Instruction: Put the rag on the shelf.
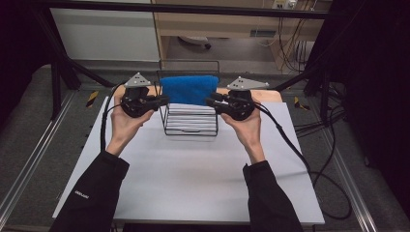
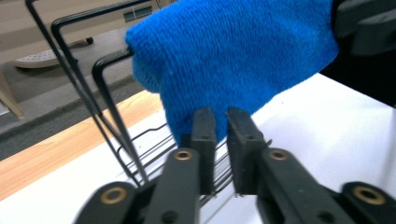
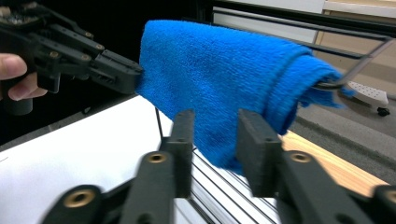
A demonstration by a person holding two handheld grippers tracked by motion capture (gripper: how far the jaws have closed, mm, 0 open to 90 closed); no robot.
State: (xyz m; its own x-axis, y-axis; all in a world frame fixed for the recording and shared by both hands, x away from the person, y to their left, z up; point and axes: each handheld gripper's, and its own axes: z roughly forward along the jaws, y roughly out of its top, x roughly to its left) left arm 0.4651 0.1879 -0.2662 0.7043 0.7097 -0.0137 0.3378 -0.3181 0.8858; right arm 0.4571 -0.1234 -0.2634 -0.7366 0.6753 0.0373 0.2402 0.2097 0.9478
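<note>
We've got the blue towel (image 1: pixel 189 89) draped over the wire rack (image 1: pixel 190 126) (nearly done); both claws, left claw (image 2: pixel 220 122) and right claw (image 3: pixel 215 125), sit narrowly open at its edges, holding nothing.

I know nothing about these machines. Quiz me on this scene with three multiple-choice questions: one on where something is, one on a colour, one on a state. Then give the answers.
1. Where is the cloth?
A. Draped over the top of the wire rack
B. Flat on the floor
C. Folded on the person's sleeve

2. What colour is the cloth?
A. Red
B. Blue
C. Yellow

3. How do the jaws of the right gripper stand?
A. Apart, with a gap between them
B. Pressed tight on a metal spoon
C. Broken off

Answers:
1. A: in the high view and the right gripper view the cloth hangs over a top bar of the rack, which stands on the white table.
2. B: it is bright blue in all three views.
3. A: the right gripper view shows a clear gap between the two black jaws, the cloth just beyond them.
</note>
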